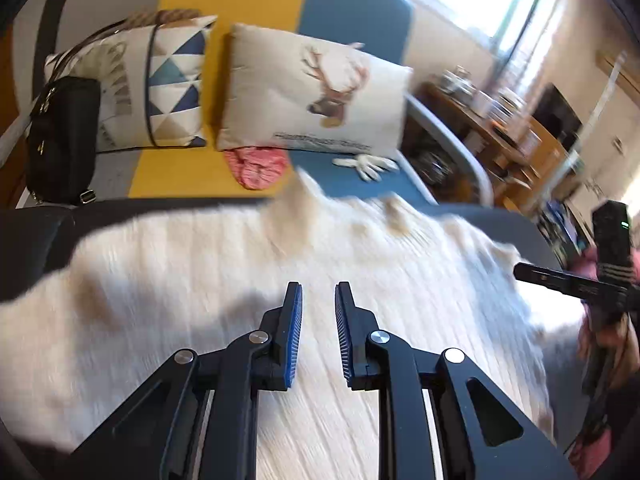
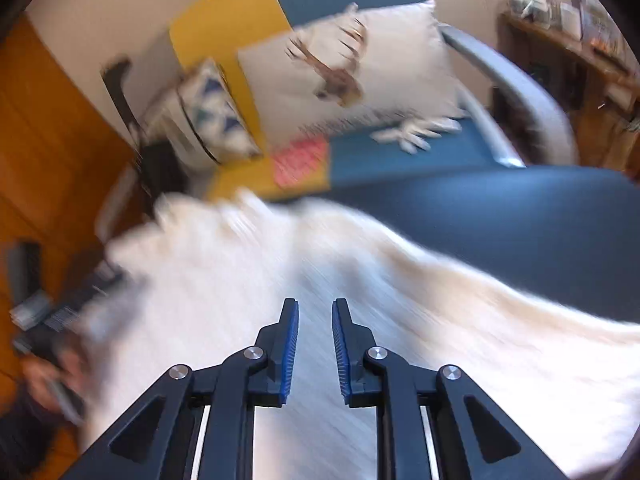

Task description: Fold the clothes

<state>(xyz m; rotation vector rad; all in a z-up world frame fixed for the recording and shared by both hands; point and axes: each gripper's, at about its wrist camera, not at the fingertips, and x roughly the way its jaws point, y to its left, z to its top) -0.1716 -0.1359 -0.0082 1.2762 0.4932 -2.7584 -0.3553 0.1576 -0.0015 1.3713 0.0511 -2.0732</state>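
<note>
- The cream knitted sweater lies spread over a dark cushioned surface in front of the sofa, flat so it can be folded; its far edge is rumpled.
- The left gripper hangs above the knit, jaws parted with nothing between them; released, probably between grasps.
- The right gripper is likewise parted and empty over the blurred fabric.
- Behind, a deer pillow leans on the sofa back.
</note>
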